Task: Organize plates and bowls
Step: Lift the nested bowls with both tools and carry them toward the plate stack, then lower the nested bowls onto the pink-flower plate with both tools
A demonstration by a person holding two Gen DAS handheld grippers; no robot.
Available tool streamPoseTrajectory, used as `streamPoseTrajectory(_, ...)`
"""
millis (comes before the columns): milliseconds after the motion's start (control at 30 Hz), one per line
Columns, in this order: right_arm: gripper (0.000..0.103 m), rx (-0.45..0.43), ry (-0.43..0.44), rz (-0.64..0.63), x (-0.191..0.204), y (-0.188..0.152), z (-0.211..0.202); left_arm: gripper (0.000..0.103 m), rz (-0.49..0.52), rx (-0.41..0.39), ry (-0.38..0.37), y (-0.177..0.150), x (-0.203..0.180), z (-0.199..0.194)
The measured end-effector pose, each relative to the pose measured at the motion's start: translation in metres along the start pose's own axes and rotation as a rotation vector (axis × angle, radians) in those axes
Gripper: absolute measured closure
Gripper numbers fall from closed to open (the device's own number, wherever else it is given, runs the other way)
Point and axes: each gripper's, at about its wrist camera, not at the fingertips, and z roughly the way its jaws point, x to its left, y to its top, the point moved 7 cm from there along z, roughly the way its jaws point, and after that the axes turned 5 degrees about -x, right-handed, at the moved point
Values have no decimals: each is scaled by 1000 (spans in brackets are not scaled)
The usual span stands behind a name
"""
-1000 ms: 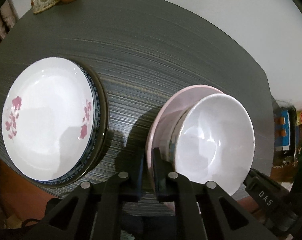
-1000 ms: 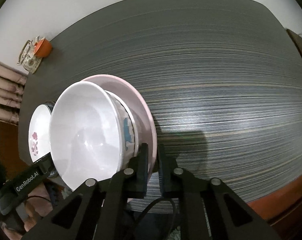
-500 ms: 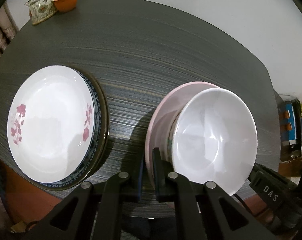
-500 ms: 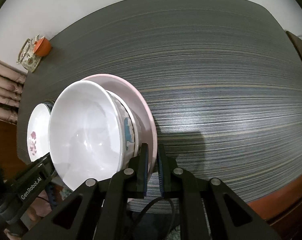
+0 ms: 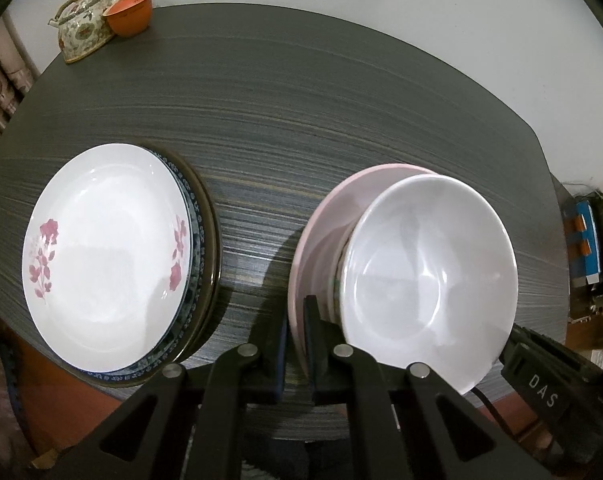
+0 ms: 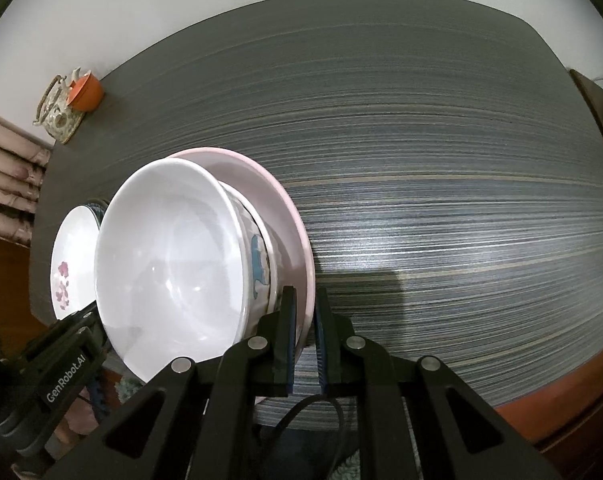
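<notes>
So the pink plate [image 5: 321,232] is gripped on opposite sides of its rim: the left gripper [image 5: 297,344] is clamped narrow on one side, and the right gripper [image 6: 305,336] is pinched onto the other. A white bowl [image 5: 429,280] is sat in the plate, and a second bowl with a blue print [image 6: 259,264] is nested right under it. The whole lot is found near the front edge of the dark striped table [image 5: 341,120]; whether it's resting on the top or lifted can't be told. Beside it, toward the table's front left corner, a flowered white plate [image 5: 105,252] is stacked on a blue-patterned plate [image 5: 193,240] and a dark one. A teapot [image 5: 83,20] and an orange cup [image 5: 129,14] are parked touching at the far left corner.
</notes>
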Motion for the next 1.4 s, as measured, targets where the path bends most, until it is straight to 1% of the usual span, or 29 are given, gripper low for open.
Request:
streamPoseTrajectory(400, 92, -14, 11, 6, 1, 4, -4, 98, 7, -30, -10, 6, 6, -10)
streamPoseTrajectory(800, 92, -36, 31, -26, 14, 14, -21, 98, -10, -67, -3, 7, 26, -30)
streamPoseTrajectory(967, 92, -48, 45, -56, 30, 20, -31, 98, -28, -93, 10, 11, 43, -47)
streamPoseTrajectory(1133, 92, -53, 59, -94, 54, 23, -40, 98, -57, -115, 26, 14, 68, -64)
streamPoseTrajectory(1400, 92, -54, 87, -172, 105, 22, -48, 98, -124, -140, 64, 17, 123, -86)
